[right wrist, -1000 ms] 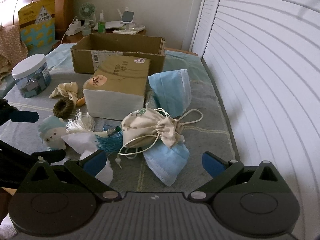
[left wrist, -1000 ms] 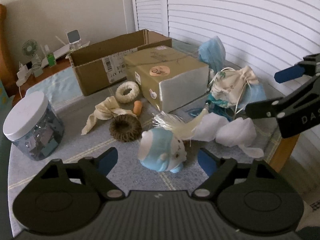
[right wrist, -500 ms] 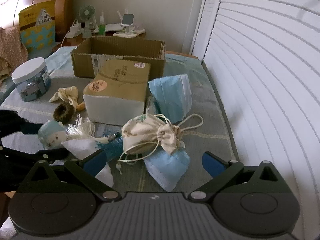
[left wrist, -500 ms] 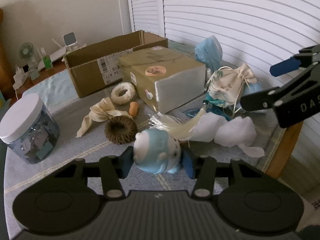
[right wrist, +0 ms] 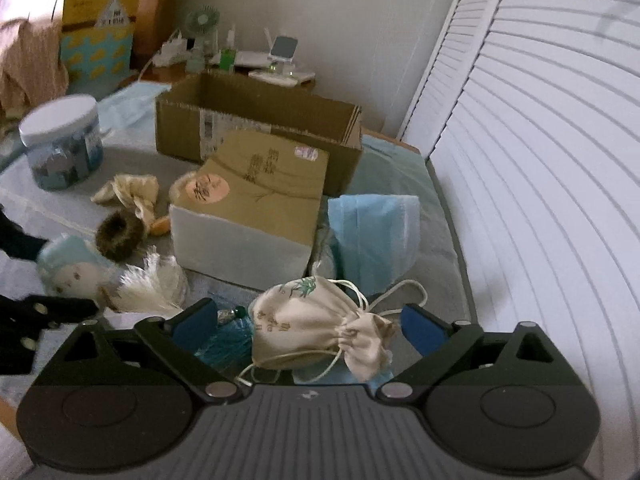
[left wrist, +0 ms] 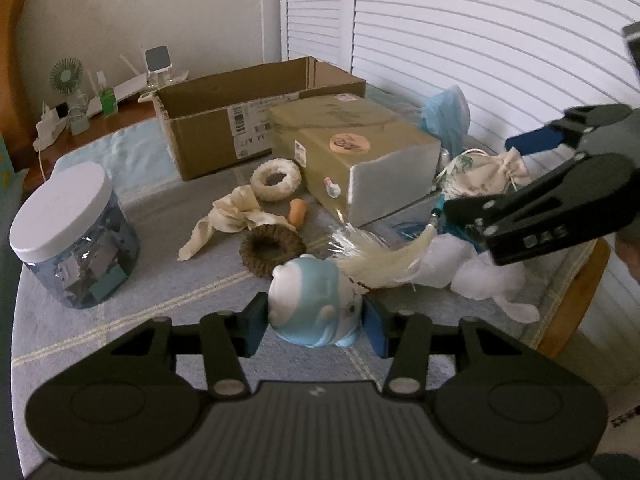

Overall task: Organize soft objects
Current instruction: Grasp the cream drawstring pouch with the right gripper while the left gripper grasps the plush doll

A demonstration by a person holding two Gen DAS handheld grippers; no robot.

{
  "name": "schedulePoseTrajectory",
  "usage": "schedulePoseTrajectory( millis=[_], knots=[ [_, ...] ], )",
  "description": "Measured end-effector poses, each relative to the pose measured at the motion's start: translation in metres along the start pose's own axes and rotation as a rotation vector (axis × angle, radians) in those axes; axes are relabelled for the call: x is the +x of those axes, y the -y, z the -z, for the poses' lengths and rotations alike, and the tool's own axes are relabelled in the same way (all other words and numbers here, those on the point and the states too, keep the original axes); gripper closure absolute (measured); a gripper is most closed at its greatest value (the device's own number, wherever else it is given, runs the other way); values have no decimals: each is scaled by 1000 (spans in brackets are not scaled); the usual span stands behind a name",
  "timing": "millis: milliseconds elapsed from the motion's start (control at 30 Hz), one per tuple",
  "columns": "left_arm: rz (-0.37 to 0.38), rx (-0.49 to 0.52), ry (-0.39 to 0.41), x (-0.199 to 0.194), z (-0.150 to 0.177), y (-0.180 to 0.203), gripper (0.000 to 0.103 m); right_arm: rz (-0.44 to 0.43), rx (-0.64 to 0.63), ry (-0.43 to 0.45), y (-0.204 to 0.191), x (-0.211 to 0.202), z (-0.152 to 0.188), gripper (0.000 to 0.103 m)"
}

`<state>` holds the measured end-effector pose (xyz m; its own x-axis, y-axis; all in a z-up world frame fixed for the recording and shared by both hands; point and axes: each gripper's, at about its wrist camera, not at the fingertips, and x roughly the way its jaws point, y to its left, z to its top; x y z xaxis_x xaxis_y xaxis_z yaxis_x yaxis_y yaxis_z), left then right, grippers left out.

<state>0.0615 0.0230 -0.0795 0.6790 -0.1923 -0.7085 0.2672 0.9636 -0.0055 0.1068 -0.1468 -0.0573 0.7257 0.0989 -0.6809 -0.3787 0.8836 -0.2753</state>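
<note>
My left gripper is shut on a blue and white plush doll at the table's near edge; the doll also shows in the right wrist view. My right gripper is open, its blue pads on either side of a cream drawstring pouch, which also shows in the left wrist view. An open cardboard box stands at the back. Loose soft things lie around: a brown scrunchie, a white scrunchie, a cream cloth, blue face masks and white tissue.
A closed tan box stands mid-table. A white-lidded jar sits at the left. A teal tassel and a white tassel lie near the pouch. Shutters line the right side. The table edge is at the right.
My left gripper closed on the plush doll. My right gripper moved forward and down until the drawstring pouch came between its open pads.
</note>
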Motion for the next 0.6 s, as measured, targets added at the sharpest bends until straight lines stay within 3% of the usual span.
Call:
schedulePoseTrajectory(
  millis=[200,600],
  knots=[
    [16,7,-19,-1,-4,-4,55,17,-16,-32,0,8,1,24],
    [15,33,-37,-14,-11,-11,55,4,-15,-6,13,-20,-6,29]
  ],
)
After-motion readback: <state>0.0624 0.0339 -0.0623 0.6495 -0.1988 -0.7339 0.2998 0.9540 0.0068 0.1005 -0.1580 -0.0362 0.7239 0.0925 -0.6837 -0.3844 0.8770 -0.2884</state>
